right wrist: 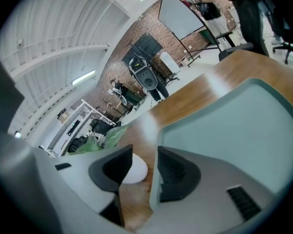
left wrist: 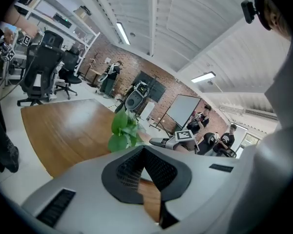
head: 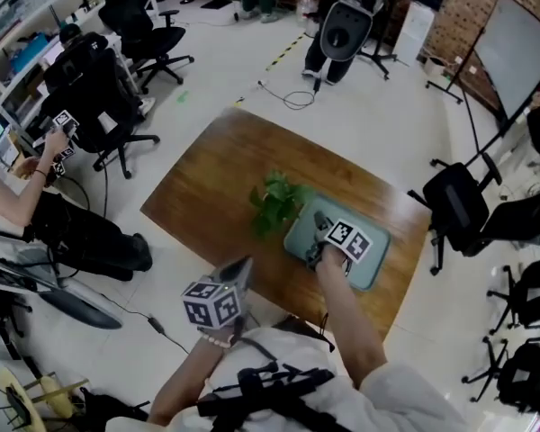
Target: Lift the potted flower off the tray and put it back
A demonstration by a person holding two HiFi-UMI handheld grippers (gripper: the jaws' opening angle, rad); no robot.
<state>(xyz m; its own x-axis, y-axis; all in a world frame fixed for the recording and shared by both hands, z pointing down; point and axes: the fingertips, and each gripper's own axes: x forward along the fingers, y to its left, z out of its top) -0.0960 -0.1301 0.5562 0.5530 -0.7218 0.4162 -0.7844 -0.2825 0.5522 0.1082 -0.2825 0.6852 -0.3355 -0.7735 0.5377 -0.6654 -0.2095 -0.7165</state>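
The head view is showing the flower (head: pixel 274 201) standing on the wooden surface (head: pixel 207 183), just off the left corner of the tray (head: pixel 367 261), with its pot hidden under the leaves. The right gripper (head: pixel 319 232) is reaching over the tray towards it, and the left gripper (head: pixel 241 273) is hanging near the surface's near edge.

The right gripper view is adding the white pot (right wrist: pixel 136 170), sitting on bare wood beside the tray's rim (right wrist: pixel 234 130). The right gripper's jaws are standing apart there, the pot just beyond them, partly behind the left one.

The left gripper view is showing its jaws meeting at the tips with nothing between them.

Office chairs (head: pixel 103 106) are standing on the pale floor around the surface. A whiteboard (head: pixel 519 52) is leaning by a brick wall (head: pixel 472 3).
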